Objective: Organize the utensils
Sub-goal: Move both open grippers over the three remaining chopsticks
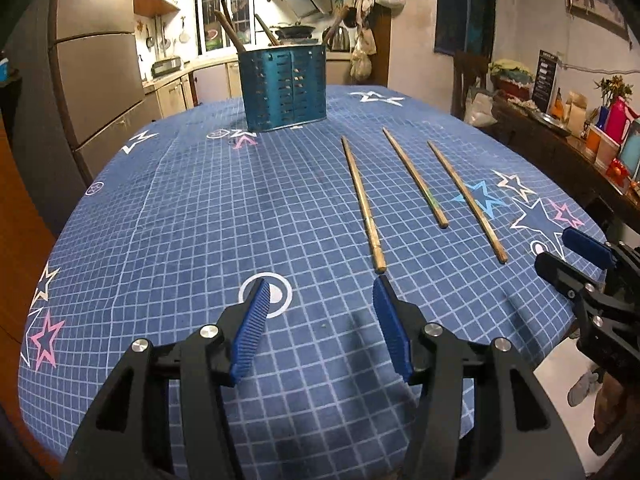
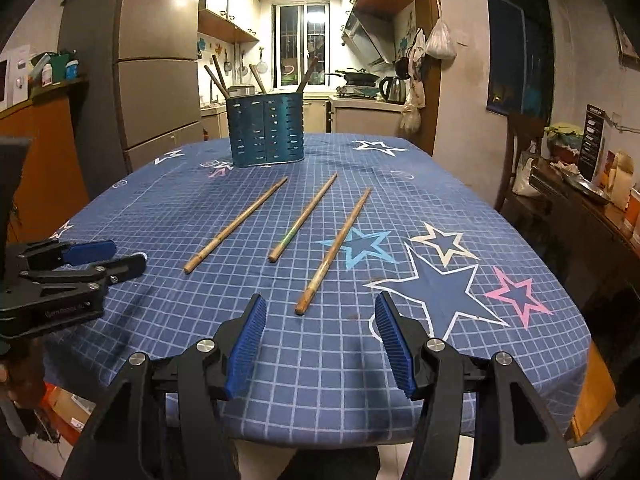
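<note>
Chopsticks (image 2: 236, 224) loose on tablecloth (image 2: 400, 360), holder (image 2: 265, 130) beyond

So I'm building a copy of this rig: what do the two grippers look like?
Both match: the left gripper and right gripper have black angular plastic frames with cut-outs, silver round bolt heads at the pivots, and ribbed blue pads lining the jaws. Small pale lettering marks the left one's side.

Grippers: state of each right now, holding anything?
Left gripper: open, holding nothing, over the tablecloth.
Right gripper: open, holding nothing; nearest chopstick lies just ahead, untouched.
</note>
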A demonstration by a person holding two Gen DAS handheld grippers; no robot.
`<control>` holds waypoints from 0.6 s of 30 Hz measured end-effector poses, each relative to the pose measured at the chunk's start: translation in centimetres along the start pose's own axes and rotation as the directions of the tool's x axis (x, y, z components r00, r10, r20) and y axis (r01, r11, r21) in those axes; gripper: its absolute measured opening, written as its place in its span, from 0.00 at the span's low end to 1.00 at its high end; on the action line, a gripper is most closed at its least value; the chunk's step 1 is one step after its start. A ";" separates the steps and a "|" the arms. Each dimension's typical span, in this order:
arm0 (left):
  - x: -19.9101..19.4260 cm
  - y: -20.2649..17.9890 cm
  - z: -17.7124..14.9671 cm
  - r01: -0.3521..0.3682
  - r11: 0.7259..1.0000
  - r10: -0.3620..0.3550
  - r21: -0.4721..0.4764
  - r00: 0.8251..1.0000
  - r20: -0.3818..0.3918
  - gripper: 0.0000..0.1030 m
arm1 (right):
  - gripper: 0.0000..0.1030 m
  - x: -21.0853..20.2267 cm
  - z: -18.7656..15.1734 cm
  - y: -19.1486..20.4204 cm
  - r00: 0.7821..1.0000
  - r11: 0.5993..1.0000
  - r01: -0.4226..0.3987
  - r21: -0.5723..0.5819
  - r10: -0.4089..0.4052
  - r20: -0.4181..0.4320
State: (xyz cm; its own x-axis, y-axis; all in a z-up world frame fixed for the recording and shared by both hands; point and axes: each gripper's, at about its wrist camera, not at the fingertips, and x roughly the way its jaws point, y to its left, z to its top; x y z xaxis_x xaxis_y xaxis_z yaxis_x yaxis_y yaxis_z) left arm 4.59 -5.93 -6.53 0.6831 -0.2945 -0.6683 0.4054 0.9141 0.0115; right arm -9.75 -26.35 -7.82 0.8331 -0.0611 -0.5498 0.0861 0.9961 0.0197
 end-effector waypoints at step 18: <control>-3.5 1.3 -4.5 -0.021 0.999 0.017 0.049 0.996 0.083 0.50 | 0.57 1.0 0.2 -0.3 0.998 0.998 -0.041 0.048 0.043 -0.036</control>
State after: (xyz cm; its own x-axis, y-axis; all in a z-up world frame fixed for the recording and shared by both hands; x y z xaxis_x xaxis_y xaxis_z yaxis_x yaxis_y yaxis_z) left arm 0.00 -2.51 -7.52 0.7377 -0.3013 -0.6042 0.4206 0.9051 0.0621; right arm -8.83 -26.71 -8.16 0.8159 -0.0159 -0.5780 0.0780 0.9935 0.0828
